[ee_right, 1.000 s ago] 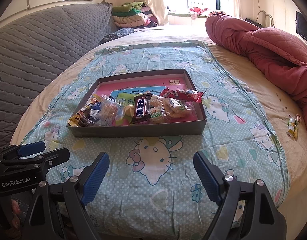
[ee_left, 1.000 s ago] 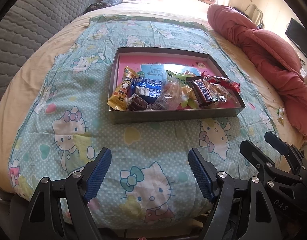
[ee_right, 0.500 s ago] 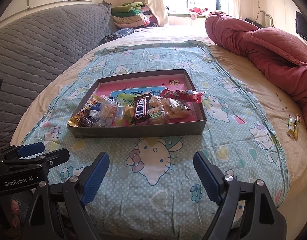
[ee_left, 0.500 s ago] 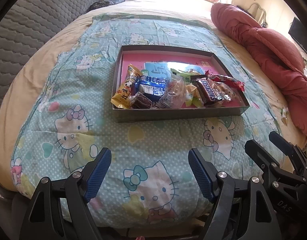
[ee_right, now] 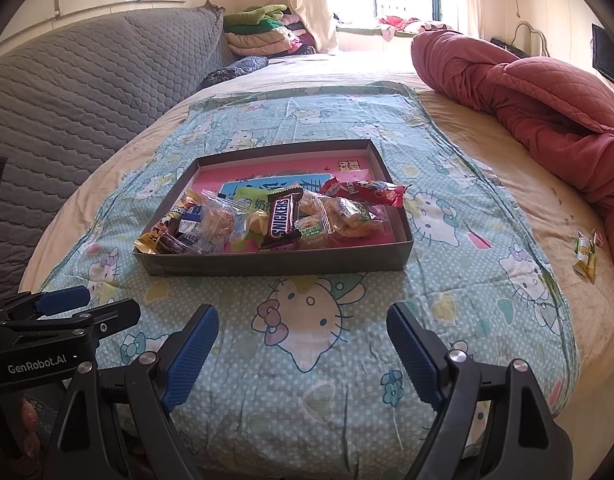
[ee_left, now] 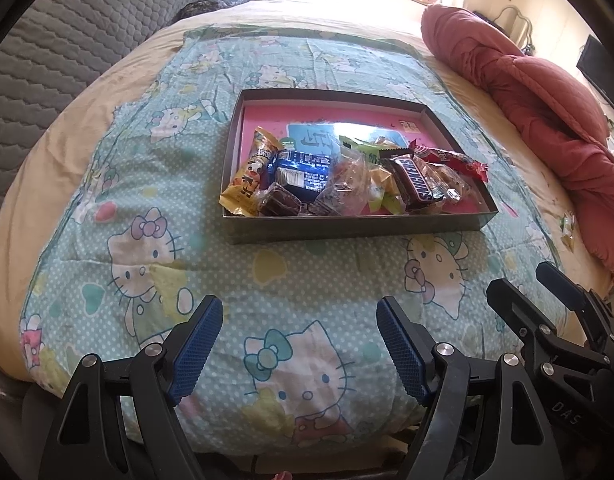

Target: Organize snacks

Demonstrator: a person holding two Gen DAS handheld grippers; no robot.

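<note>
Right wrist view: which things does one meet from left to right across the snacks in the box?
Yellow cartoon packet → blue packet → clear bag of brown biscuits → Snickers bar → red wrapper at the right wall of the box.

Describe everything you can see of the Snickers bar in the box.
The Snickers bar is a brown wrapper with white lettering, sealed and slightly crinkled. It lies tilted on top of the snack pile, right of the middle of the shallow grey box, propped on clear-wrapped snacks, beside the red packet. No hand-held gripper touches it.
</note>
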